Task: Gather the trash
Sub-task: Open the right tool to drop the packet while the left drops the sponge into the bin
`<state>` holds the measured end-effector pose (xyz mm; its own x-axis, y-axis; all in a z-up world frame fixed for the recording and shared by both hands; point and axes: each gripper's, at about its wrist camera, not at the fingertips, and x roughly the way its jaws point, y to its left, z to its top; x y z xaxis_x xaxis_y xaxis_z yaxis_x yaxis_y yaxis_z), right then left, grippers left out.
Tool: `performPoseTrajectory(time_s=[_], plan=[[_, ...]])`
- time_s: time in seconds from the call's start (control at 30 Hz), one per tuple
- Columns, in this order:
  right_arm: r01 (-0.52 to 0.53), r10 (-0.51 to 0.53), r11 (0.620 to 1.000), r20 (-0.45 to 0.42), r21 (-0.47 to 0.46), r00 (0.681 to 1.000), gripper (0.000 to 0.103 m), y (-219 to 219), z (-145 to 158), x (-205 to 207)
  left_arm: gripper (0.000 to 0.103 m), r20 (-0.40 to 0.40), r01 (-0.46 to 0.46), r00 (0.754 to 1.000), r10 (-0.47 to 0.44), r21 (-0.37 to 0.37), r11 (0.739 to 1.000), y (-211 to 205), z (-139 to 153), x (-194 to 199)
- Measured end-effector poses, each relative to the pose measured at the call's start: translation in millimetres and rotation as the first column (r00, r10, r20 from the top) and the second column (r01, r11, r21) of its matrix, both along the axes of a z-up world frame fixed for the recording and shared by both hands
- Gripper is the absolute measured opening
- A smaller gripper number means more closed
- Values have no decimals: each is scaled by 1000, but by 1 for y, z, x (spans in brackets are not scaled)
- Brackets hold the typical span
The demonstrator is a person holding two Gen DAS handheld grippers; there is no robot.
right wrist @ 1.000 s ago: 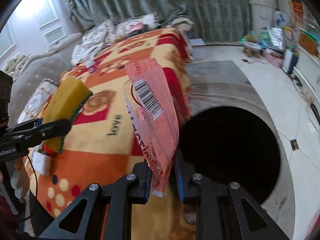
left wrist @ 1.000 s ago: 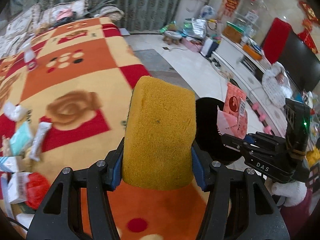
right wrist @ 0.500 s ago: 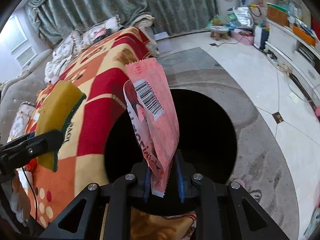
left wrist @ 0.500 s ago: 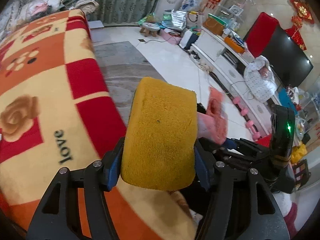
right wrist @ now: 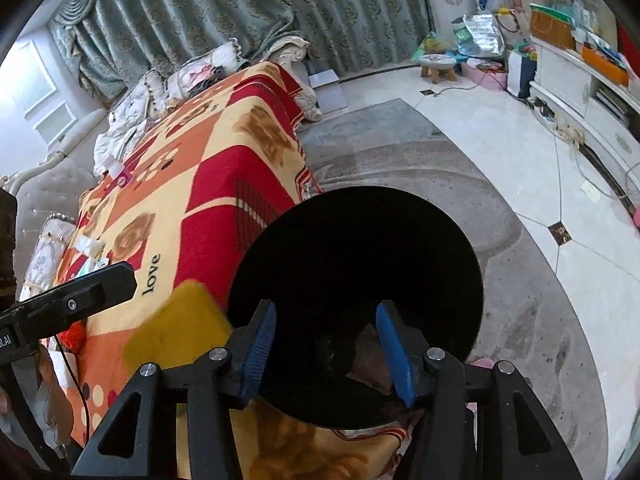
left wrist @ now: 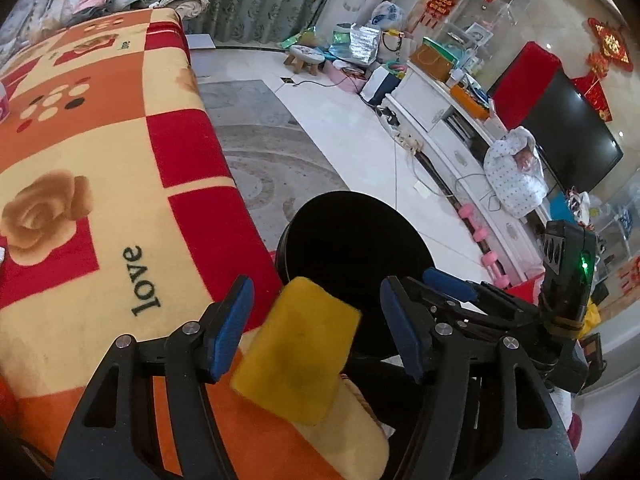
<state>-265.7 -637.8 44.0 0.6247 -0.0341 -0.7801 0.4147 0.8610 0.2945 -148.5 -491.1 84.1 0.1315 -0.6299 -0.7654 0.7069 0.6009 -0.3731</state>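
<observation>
A black round bin (left wrist: 352,240) stands beside the blanket-covered table; it also fills the middle of the right wrist view (right wrist: 356,280). My left gripper (left wrist: 316,324) is open, and a yellow sponge (left wrist: 296,352) is loose between its fingers, blurred, at the bin's near rim. The sponge shows as a yellow blur (right wrist: 180,328) in the right wrist view. My right gripper (right wrist: 326,348) is open over the bin mouth. The pink wrapper (right wrist: 372,360) lies dimly inside the bin below it.
The table carries a red, orange and yellow blanket (left wrist: 100,184). Several small wrappers (right wrist: 90,250) lie on it further back. A grey rug (right wrist: 400,160) and white tiled floor surround the bin. A white TV cabinet (left wrist: 452,128) stands to the right.
Both grippers have opened. The pink wrapper dropped from the right gripper into the bin. The sponge has come free of the left gripper and is falling at the bin's rim.
</observation>
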Motion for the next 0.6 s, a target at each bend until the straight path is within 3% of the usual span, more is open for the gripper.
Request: performPoseTrajectory(time_s=[0.27, 0.6], plan=[[10, -10, 1000, 15, -1, 1000, 51, 1, 9, -10, 65, -2, 25, 1000, -25, 23, 999, 8, -1, -10], [9, -9, 1000, 16, 20, 1000, 51, -2, 1, -12, 65, 57, 20, 998, -36, 260, 965, 63, -36, -23]])
